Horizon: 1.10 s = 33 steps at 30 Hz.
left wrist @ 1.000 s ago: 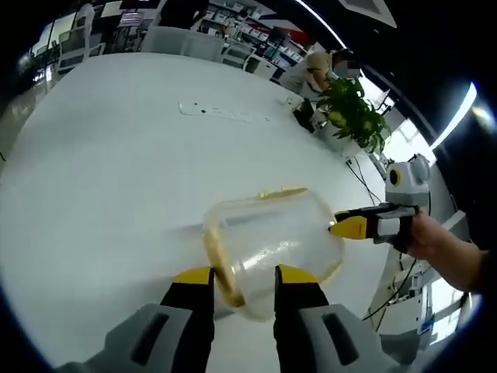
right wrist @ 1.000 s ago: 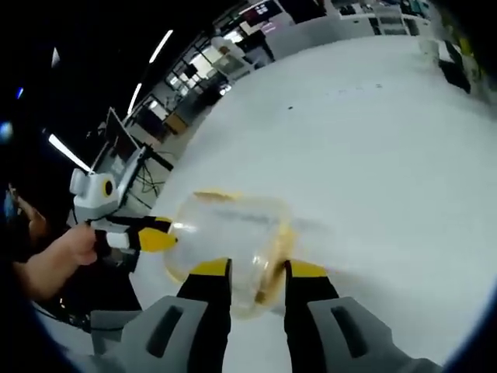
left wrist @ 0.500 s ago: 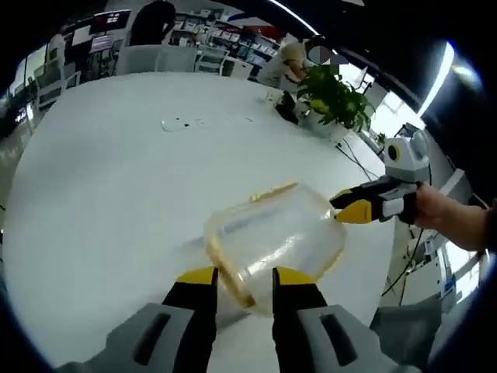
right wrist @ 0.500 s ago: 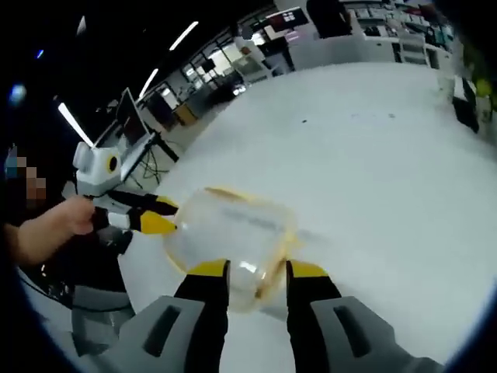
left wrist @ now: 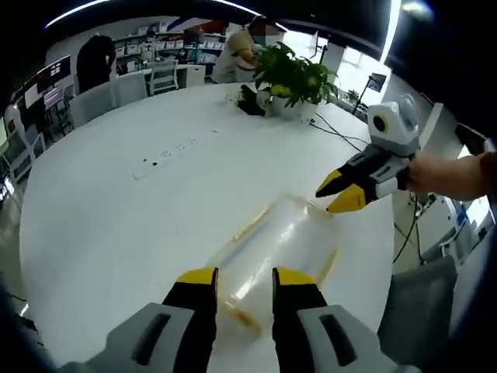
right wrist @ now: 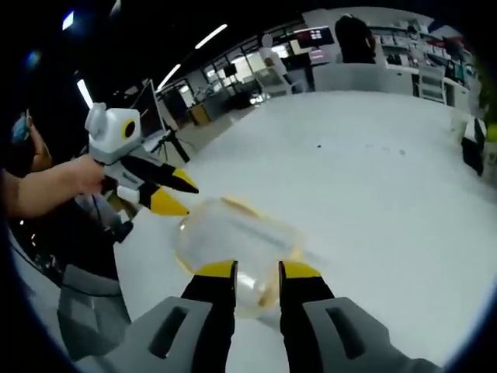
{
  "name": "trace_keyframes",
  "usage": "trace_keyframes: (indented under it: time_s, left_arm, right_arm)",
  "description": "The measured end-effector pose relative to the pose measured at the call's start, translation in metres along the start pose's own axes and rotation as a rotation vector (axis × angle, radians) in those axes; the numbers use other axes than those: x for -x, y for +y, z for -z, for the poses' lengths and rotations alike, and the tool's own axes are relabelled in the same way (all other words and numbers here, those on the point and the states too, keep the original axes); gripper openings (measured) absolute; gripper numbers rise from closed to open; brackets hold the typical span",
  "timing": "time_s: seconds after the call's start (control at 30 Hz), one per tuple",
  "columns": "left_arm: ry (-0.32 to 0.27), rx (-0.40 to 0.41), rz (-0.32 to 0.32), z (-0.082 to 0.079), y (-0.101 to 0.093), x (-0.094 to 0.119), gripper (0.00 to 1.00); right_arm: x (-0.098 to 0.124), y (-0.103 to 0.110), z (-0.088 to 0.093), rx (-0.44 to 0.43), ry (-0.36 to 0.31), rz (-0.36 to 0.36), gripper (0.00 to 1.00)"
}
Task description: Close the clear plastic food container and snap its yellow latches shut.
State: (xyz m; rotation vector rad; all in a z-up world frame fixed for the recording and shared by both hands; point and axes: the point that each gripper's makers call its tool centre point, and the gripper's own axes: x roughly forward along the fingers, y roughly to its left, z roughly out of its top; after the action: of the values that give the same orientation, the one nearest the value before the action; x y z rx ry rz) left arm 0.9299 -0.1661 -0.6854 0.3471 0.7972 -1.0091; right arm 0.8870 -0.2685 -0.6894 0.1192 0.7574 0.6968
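Bare white table (left wrist: 101, 225) all round the container (left wrist: 272, 252) — only a far potted plant (left wrist: 293, 78) and power strip (left wrist: 167, 154).

Bright, even overhead light washes the white table (left wrist: 116, 225) almost shadowless. Ceiling strip lights (right wrist: 210, 35) flare. The clear container (right wrist: 233, 241) looks soft and smeared with blur. Fisheye bending warps the edges; the background stays hazy.

We see a large round white worktop (left wrist: 116, 210) in an open-plan office, with a leafy green potted plant (left wrist: 291, 74) near its far edge and a white power strip (left wrist: 163, 155) lying on its surface. Beyond it stand white chairs (left wrist: 116, 89) and shelving, and bright strip lights (right wrist: 186, 58) cross the dark ceiling. A grey chair (right wrist: 89, 315) sits just beside the worktop's near edge.
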Motion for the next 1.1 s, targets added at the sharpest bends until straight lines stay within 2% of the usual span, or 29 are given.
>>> trace_keyframes:
  time_s: [0.03, 0.17, 0.43, 0.67, 0.87, 1.1]
  left_arm:
    - [0.008, -0.037, -0.003, -0.001, 0.0, -0.002, 0.2]
    - [0.017, -0.078, 0.034, -0.005, -0.008, -0.007, 0.2]
    - [0.038, -0.18, 0.093, -0.012, -0.023, -0.02, 0.17]
    - [0.052, -0.22, 0.115, -0.015, -0.031, -0.031, 0.17]
    - [0.055, -0.24, 0.113, -0.021, -0.03, -0.035, 0.19]
    - [0.066, -0.247, 0.105, -0.025, -0.024, -0.038, 0.2]
  right_arm:
    - [-0.002, 0.003, 0.0, 0.025, -0.001, -0.008, 0.16]
    - [-0.009, 0.011, 0.001, 0.119, 0.018, -0.041, 0.15]
    - [-0.021, 0.024, 0.003, 0.17, 0.046, -0.096, 0.12]
    - [-0.027, 0.028, 0.007, 0.227, 0.077, -0.123, 0.11]
    - [-0.029, 0.031, 0.011, 0.242, 0.093, -0.146, 0.13]
    - [-0.03, 0.044, 0.013, 0.375, 0.104, -0.204, 0.18]
